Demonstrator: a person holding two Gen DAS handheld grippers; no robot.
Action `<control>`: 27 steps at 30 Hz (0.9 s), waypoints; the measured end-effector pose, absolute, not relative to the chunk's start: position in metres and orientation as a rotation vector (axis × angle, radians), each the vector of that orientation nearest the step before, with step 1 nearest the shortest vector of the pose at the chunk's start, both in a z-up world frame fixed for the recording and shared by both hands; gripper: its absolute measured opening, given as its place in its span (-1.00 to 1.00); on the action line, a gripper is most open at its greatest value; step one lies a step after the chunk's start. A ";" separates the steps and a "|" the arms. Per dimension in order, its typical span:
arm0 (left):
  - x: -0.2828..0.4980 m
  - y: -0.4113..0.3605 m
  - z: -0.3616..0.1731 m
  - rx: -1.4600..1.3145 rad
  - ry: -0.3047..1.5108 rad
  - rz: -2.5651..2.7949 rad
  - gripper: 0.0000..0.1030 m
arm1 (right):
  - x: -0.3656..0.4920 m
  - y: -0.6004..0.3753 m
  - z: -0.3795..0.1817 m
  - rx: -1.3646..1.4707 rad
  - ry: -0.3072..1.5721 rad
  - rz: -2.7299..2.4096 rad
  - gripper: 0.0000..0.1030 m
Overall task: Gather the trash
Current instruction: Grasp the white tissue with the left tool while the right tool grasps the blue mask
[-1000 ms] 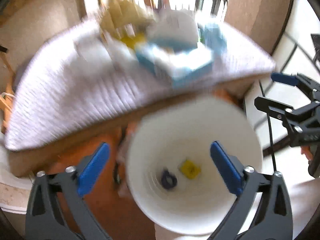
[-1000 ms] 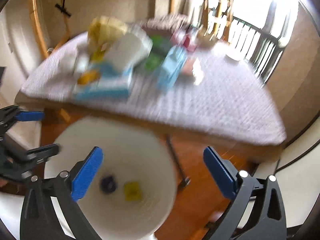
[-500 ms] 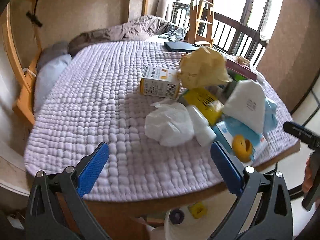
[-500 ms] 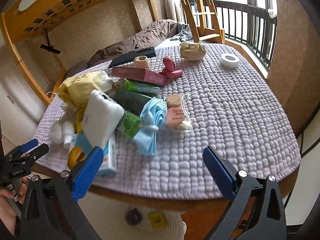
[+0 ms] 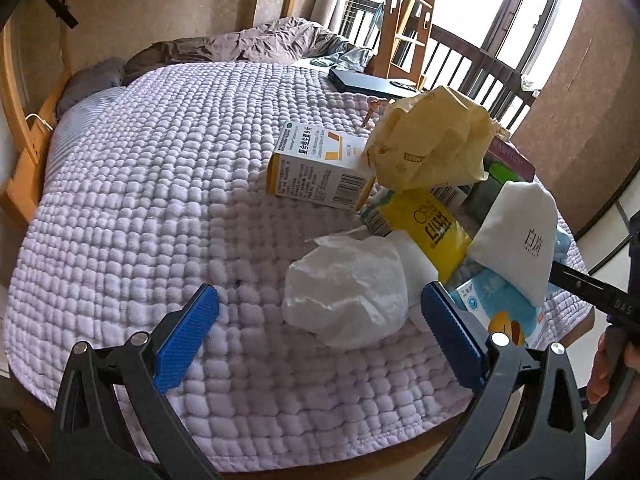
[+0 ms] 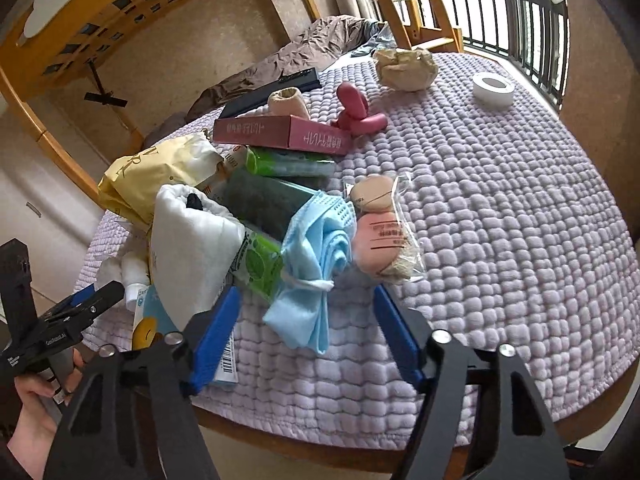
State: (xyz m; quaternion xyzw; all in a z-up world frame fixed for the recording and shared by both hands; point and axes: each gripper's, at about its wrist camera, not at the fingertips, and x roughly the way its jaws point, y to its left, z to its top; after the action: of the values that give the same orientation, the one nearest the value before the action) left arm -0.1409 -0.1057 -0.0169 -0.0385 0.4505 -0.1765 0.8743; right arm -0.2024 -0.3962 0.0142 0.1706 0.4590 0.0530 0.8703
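- The left gripper (image 5: 316, 338) has its jaws spread wide and empty, just short of the crumpled white tissue (image 5: 346, 288) near the front edge of the quilted bed (image 5: 152, 184).
- The right gripper (image 6: 306, 332) is likewise parted and holds nothing, its pads either side of the blue face mask (image 6: 316, 248), also near the bed's front edge.
- Risk: the mask is limp, with loose ear loops; a shallow pinch may catch only a fold, and it could slide out or drag the plastic packet of sponges (image 6: 382, 226) touching it.
- Risk: the tissue leans against a small white bottle (image 5: 412, 254) and a yellow pack (image 5: 430, 226); closing wide may snag those or topple the heap.
- Risk: the soft quilt gives way, so pads pressed down could grab bedding instead.
- The trash is a mixed heap: a crumpled yellow paper bag (image 5: 430, 148), a white pouch (image 5: 520, 240), boxes and wrappers, piled towards the bed's front edge.
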 end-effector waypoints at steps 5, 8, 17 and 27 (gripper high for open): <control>-0.139 -0.104 -0.017 -0.073 0.942 -0.385 0.97 | -0.197 -0.397 0.010 0.376 0.963 0.137 -0.01; -0.141 -0.102 -0.016 -0.070 0.938 -0.400 0.86 | -0.197 -0.397 0.009 0.372 0.966 0.157 -0.35; -0.145 -0.098 -0.010 -0.063 0.943 -0.406 0.16 | -0.201 -0.387 0.017 0.315 0.938 0.162 -0.52; -0.151 -0.087 0.006 -0.069 0.910 -0.379 0.05 | -0.218 -0.386 0.033 0.243 0.903 0.137 -0.52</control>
State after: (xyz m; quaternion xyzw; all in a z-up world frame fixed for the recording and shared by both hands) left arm -0.1509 -0.0866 0.0057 -0.0331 0.4367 -0.1818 0.8804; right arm -0.2180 -0.3863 0.0332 0.1170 0.4349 0.0660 0.8904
